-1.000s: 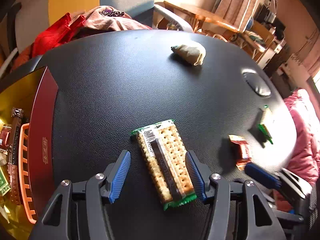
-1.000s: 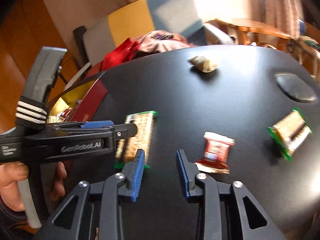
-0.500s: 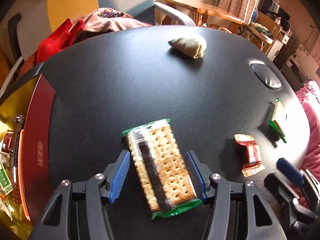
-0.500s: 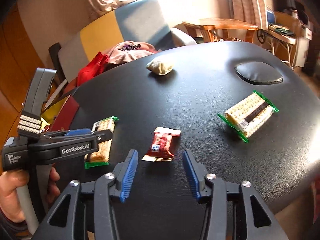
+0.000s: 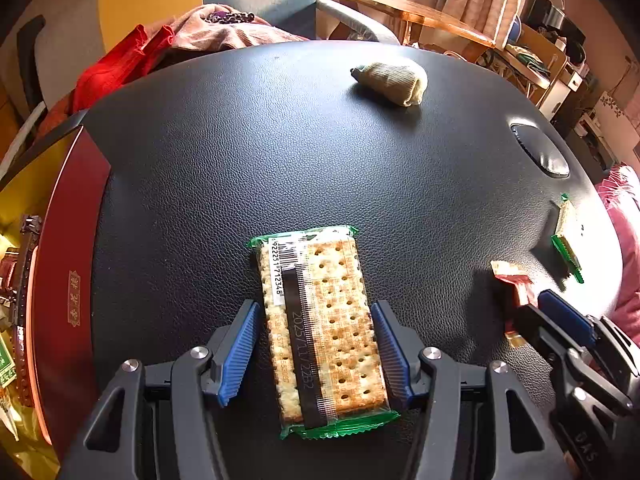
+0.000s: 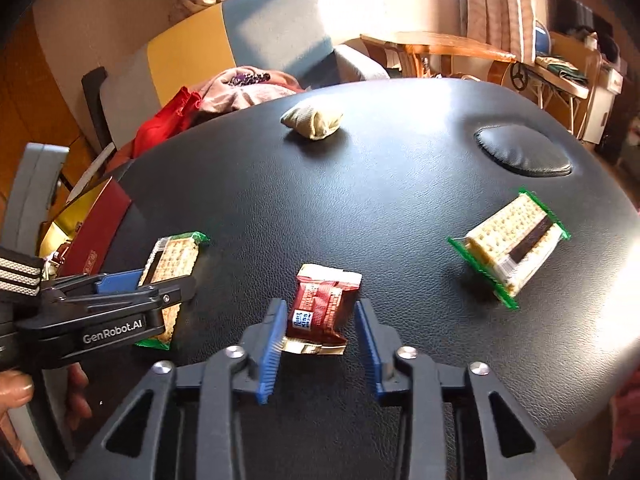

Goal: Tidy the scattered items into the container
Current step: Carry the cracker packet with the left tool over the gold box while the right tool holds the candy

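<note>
A: Surface check: black padded table [image 5: 280, 152], sunlit, cluttered room behind. Reference item?

B: Cracker pack [image 5: 320, 328], flat on table. Left gripper [image 5: 316, 352] astride it, pads [image 5: 240, 344] spread, apparently not yet pressing. Red box [image 5: 76, 292], the container, left of pack at table edge.

A: Right of pack?

B: Red chocolate wrapper [image 6: 322, 308] between right gripper [image 6: 320, 344] pads; jaws just narrowed, right pad apparently clear of it. Second cracker pack [image 6: 508, 244] further right; beige bundle [image 6: 312, 122] beyond.

A: Procedure?

B: Lower until pads flank the long edges. Close squarely, lightly; crackers likely brittle. Lift level, carry toward box.

Black gripper [image 5: 316, 350] (ribbed blue pads [image 5: 240, 344])
</note>
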Action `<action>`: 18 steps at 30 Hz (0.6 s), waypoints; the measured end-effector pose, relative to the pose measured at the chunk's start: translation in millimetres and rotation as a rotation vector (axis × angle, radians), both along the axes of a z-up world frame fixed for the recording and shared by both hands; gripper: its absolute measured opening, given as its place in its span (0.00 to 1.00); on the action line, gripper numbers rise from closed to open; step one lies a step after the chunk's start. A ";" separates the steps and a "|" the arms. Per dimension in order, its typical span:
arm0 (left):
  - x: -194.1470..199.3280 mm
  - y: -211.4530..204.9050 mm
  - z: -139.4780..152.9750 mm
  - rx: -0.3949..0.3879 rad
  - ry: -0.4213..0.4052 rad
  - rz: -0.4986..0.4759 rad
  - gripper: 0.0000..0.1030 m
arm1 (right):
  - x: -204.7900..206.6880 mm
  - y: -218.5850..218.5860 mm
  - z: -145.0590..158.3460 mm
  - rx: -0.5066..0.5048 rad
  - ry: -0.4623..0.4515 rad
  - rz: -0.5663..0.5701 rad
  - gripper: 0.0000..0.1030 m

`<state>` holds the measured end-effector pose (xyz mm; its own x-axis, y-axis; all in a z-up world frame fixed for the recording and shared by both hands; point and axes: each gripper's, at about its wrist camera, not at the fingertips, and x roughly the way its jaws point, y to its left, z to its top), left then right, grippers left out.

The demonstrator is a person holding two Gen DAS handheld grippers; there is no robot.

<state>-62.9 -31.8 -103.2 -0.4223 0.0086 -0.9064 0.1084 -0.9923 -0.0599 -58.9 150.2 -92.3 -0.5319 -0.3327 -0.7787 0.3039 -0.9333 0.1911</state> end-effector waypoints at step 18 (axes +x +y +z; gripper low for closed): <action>18.8 -10.6 0.9 0.030 0.069 -0.022 0.51 | 14.3 -10.0 -1.4 0.047 0.021 0.011 0.25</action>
<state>-44.2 -42.4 -102.3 -0.4833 0.0451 -0.8743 0.0812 -0.9921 -0.0961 -44.6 140.2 -93.7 -0.5451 -0.3017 -0.7822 0.3173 -0.9378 0.1405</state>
